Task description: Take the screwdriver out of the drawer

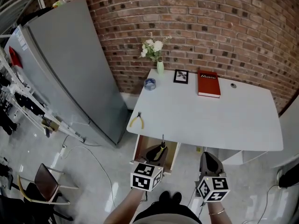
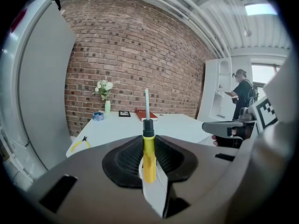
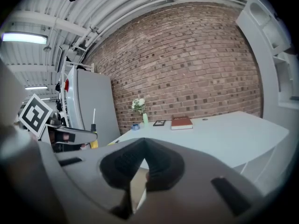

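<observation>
My left gripper [image 1: 159,151] is shut on the yellow handle of the screwdriver [image 1: 162,145], held over the open wooden drawer [image 1: 139,149] under the white table's [image 1: 224,120] front left edge. In the left gripper view the screwdriver [image 2: 148,153] stands upright between the jaws of the left gripper [image 2: 149,169], its metal shaft pointing up. The right gripper [image 1: 209,158] hovers beside it at the table's front edge. Its jaws [image 3: 140,171] are closed together with nothing between them. The right gripper view also catches the screwdriver [image 3: 94,125] at the far left.
Yellow pliers [image 1: 137,121] lie at the table's left edge. At the back stand a red book [image 1: 208,83], a small picture frame [image 1: 181,76], a roll of blue tape [image 1: 150,83] and a flower vase [image 1: 159,62]. A grey fridge [image 1: 70,73] stands left; a person [image 2: 243,94] far right.
</observation>
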`<state>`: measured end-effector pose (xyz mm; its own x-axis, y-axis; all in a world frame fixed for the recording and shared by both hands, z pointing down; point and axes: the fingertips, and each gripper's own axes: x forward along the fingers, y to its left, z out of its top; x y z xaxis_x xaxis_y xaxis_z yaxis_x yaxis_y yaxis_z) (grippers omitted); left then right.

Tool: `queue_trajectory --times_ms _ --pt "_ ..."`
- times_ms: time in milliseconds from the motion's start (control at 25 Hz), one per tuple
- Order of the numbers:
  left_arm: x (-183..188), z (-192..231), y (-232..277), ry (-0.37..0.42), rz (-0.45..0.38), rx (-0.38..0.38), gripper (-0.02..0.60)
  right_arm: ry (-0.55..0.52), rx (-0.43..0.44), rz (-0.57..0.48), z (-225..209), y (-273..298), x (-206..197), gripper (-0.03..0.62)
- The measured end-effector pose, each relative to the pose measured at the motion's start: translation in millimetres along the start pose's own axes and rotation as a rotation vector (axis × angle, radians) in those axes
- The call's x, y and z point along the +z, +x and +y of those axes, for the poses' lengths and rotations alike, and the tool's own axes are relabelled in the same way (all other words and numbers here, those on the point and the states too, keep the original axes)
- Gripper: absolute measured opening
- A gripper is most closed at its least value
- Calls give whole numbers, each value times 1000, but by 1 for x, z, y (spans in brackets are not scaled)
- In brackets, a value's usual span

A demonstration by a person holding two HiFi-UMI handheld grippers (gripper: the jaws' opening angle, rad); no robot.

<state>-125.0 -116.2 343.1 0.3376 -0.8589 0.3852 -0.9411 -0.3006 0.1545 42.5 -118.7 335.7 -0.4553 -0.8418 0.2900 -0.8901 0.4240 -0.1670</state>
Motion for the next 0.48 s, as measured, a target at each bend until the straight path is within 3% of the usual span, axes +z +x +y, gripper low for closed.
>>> queue_trajectory --times_ms 480 --pt "2 -5 -1 16 2 -19 66 -11 1 8 3 -4 0 2"
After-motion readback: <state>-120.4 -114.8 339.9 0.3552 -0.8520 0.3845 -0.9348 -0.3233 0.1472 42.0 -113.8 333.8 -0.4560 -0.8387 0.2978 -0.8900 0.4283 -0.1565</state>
